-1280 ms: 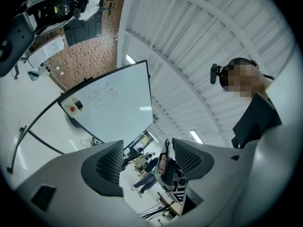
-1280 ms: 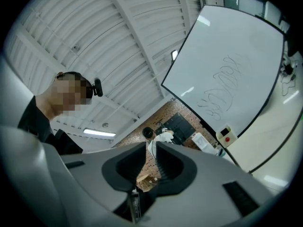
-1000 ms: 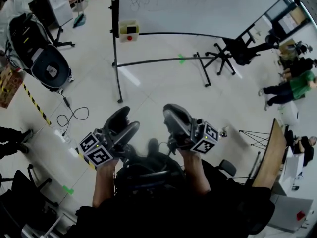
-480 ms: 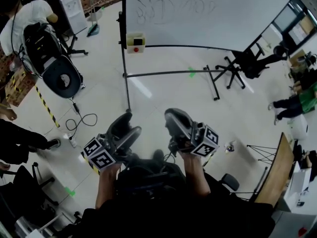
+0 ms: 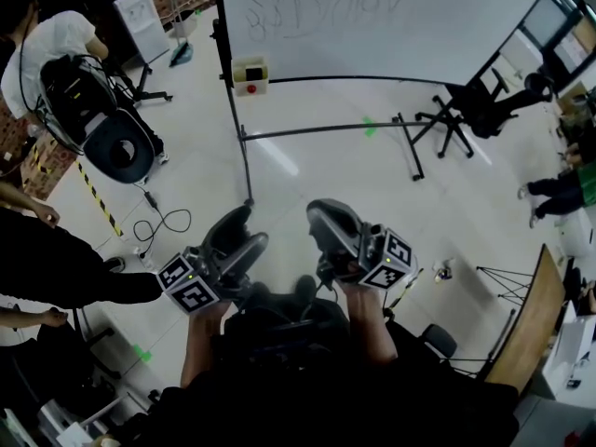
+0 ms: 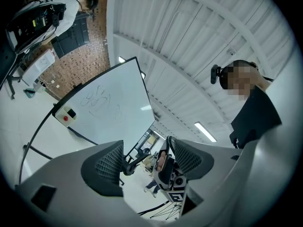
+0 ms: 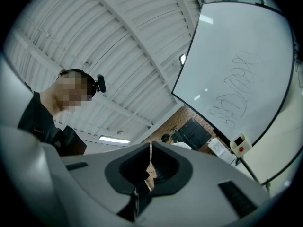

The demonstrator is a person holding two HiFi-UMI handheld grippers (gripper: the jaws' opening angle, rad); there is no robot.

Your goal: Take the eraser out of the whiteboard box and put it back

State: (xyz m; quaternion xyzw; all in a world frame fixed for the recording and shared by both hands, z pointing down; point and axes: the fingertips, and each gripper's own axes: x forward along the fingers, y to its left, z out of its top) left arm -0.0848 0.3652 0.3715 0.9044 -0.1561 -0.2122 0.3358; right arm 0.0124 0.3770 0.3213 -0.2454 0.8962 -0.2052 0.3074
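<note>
The left gripper (image 5: 238, 235) is standing apart and empty, and the right gripper (image 5: 327, 216) is sitting pressed together on nothing. Both are hanging well apart from the whiteboard box (image 5: 250, 76). Whichever is going for the eraser (image 5: 250, 70) is probably needing wide jaws, squared to the box.

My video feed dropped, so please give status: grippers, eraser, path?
Left gripper open, empty. Right gripper just closed, empty. Eraser in box on whiteboard, untouched, across the floor. No obstacle seen between.

Bright ceiling light, sharp, fisheye-bent edges
</note>
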